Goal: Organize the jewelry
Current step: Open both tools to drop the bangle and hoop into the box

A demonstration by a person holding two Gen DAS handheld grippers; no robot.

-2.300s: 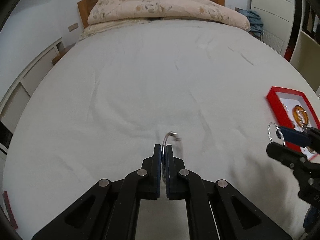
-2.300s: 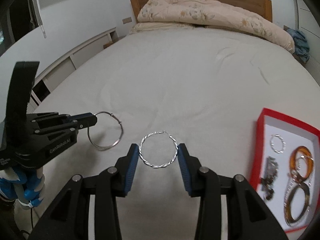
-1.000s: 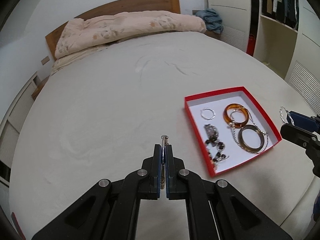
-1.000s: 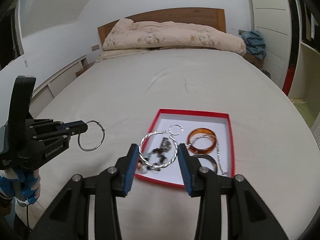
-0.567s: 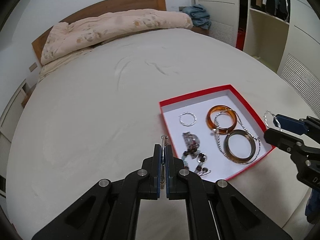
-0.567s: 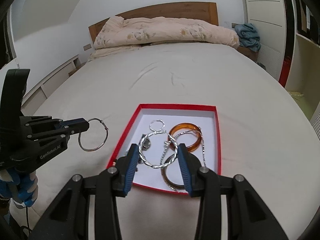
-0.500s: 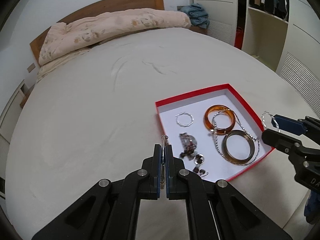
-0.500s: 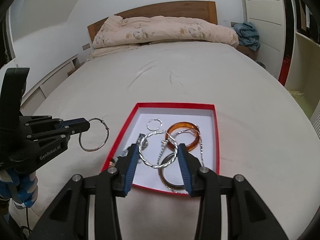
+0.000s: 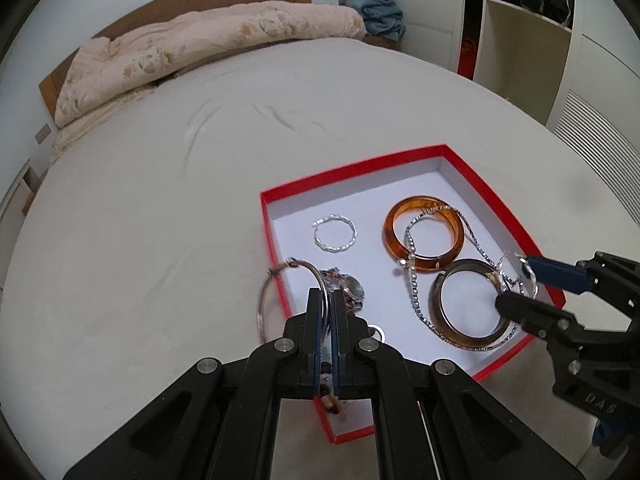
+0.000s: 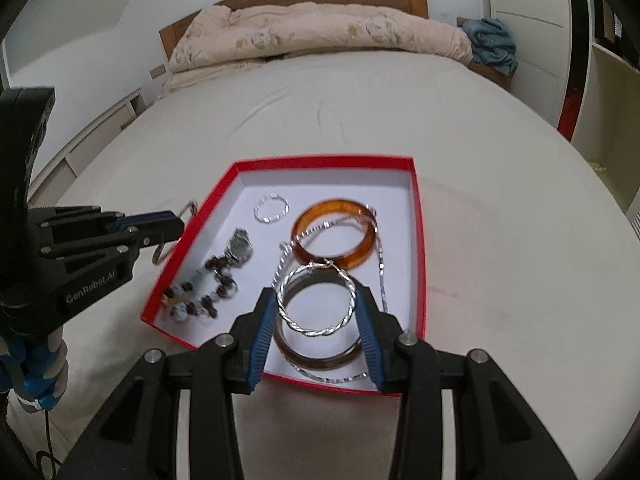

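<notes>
Jewelry is being carried by both grippers: a plain thin hoop (image 9: 294,280) is being pinched in the left gripper (image 9: 328,304), jaws clamped together on its wire, over the near left wall of the red box (image 9: 352,182). A twisted silver hoop (image 10: 317,299) is being gripped across its width by the right gripper (image 10: 318,312), above a dark bangle (image 10: 320,354). An amber bangle (image 10: 334,234), chain (image 9: 414,292), small twisted ring (image 9: 335,233) and beaded bracelet (image 10: 200,292) are being shown lying inside, on the bed (image 9: 160,200).

A wide bed (image 10: 460,168) with a pale, lightly creased sheet filled both views. A rolled floral quilt (image 10: 320,36) lay across its far end at the top of the frame. A red box (image 10: 418,240) of jewelry sat on the sheet near the lower centre.
</notes>
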